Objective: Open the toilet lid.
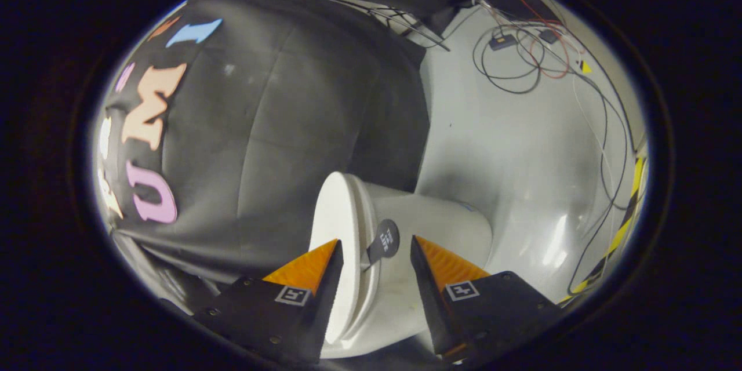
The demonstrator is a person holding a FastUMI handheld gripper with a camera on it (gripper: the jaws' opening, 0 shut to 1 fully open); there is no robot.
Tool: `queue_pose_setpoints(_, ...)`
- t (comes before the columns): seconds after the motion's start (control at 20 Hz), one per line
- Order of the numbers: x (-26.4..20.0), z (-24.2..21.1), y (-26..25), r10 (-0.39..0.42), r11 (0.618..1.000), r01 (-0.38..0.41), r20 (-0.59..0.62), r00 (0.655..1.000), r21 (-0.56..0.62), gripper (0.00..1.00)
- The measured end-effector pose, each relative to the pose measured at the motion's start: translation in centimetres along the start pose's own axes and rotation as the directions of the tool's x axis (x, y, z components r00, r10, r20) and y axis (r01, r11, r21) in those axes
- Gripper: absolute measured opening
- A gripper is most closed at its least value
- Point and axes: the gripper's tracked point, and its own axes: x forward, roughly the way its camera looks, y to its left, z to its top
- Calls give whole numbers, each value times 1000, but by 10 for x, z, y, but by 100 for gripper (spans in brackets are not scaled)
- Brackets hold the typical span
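Note:
A white toilet (432,226) stands on the grey floor and appears turned on its side because the view is rolled. Its lid (331,214) lies flat against the seat, on the side toward the black cloth. A dark round tab (387,239) sticks out from the lid's front edge. My gripper (376,243) is open, with its fingers on either side of that tab. One finger (307,269) lies over the lid's face and the other finger (449,266) lies over the bowl side. Neither finger presses on the tab.
The booth's black cloth wall (278,127) hangs close behind the toilet. Loose cables (522,64) and small boxes lie on the grey floor (510,145) beyond it. A yellow-and-black striped tape (629,208) marks the floor's far edge.

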Motion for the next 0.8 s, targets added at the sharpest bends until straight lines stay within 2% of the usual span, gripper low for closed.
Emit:
queue_pose_setpoints(0.1, 14, -7, -7, -12, 999, 13, -27, 1000, 49, 69)
queue_pose_setpoints(0.25, 32, -17, -5, 11, 999, -7, -79, 997, 52, 70)
queue_pose_setpoints(0.4, 44, -27, 6, 54, 996, -46, -105, 993, 83, 50)
queue_pose_setpoints(0.55, 40, -22, -2, 29, 995, -22, -69, 997, 101, 41)
queue_pose_setpoints(0.65, 41, -23, 1, 65, 991, -57, -55, 996, 122, 8)
queue_pose_setpoints(0.8, 31, -21, 26, 154, 985, -150, -35, 987, 88, 7)
